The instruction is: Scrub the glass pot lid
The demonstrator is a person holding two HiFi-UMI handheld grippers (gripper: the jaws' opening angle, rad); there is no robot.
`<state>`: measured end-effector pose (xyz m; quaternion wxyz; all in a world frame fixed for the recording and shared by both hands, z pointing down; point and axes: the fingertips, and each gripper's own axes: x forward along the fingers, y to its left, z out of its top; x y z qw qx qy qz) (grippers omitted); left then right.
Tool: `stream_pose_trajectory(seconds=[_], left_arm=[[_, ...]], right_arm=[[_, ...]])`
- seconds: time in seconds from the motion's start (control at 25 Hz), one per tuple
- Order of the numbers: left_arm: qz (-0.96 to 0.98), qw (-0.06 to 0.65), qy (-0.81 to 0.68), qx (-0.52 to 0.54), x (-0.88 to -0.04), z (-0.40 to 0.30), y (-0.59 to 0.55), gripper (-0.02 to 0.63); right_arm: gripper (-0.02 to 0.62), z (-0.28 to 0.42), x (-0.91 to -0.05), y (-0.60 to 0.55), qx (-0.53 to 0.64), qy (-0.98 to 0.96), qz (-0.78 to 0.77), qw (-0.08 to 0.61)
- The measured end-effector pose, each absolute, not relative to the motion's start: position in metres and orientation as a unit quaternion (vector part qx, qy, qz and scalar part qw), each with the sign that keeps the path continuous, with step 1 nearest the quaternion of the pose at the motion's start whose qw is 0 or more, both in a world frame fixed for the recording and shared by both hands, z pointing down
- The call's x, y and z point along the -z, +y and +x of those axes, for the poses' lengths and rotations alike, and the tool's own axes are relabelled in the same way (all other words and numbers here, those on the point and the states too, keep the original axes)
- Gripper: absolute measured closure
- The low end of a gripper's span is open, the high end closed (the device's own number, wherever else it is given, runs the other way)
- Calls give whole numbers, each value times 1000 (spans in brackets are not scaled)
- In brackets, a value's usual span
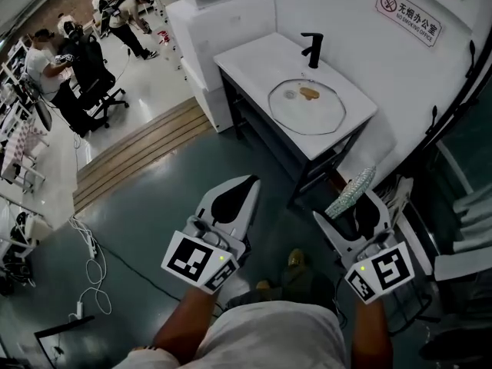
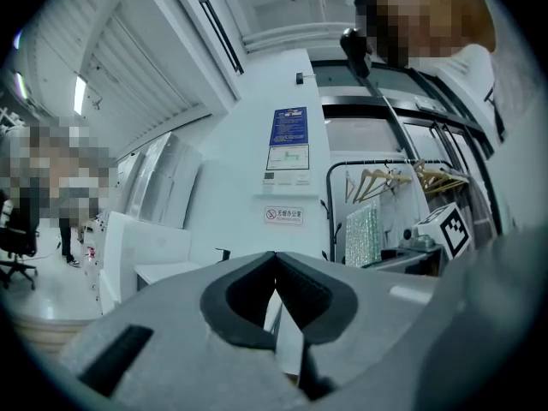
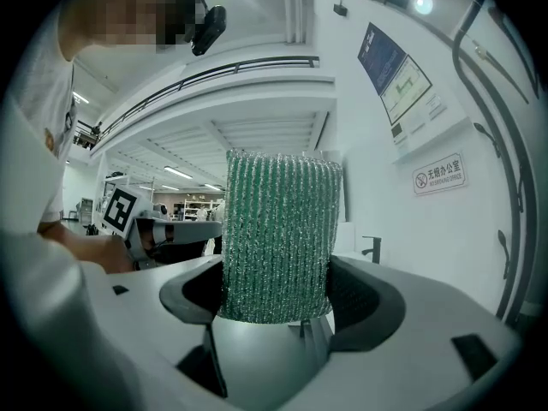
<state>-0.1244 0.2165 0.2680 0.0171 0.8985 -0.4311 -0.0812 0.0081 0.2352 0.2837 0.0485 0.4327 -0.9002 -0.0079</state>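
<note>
**Grippers poised short of soiled lid**

Both grippers sit low in front of the person, forearms bare, pointing fwd toward a white vanity (image 1: 254, 60). The L gripper (image 1: 247, 183) has its jaws pressed together w/ nothing between them. The R gripper (image 1: 350, 206) clamps a green glittery scrub pad (image 1: 350, 192) that stands upright above the pads. The glass pot lid (image 1: 327, 118) lies flat on the vanity top, just in front of a black faucet (image 1: 312, 50) and well apart from both grippers. It carries what looks like a brown smear (image 1: 309, 93). Dark floor (image 1: 169, 198) and the vanity's dark frame lie between grippers and lid. At far L, people (image 1: 46, 60) work by an office chair (image 1: 96, 75). A cable (image 1: 88, 267) trails on the floor.
</note>
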Motion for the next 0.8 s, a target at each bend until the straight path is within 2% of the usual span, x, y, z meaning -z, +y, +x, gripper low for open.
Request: stream_pose_trajectory(seconds=[0.36,0.8], left_arm=[[893,20,-444,73,-273,-129,164,591],[884,16,-463,55,-274,-98,55,591]], right_arm=[[247,12,-285,178,10,-902,430,45],[247,47,-284,64,18,-908,416,49]])
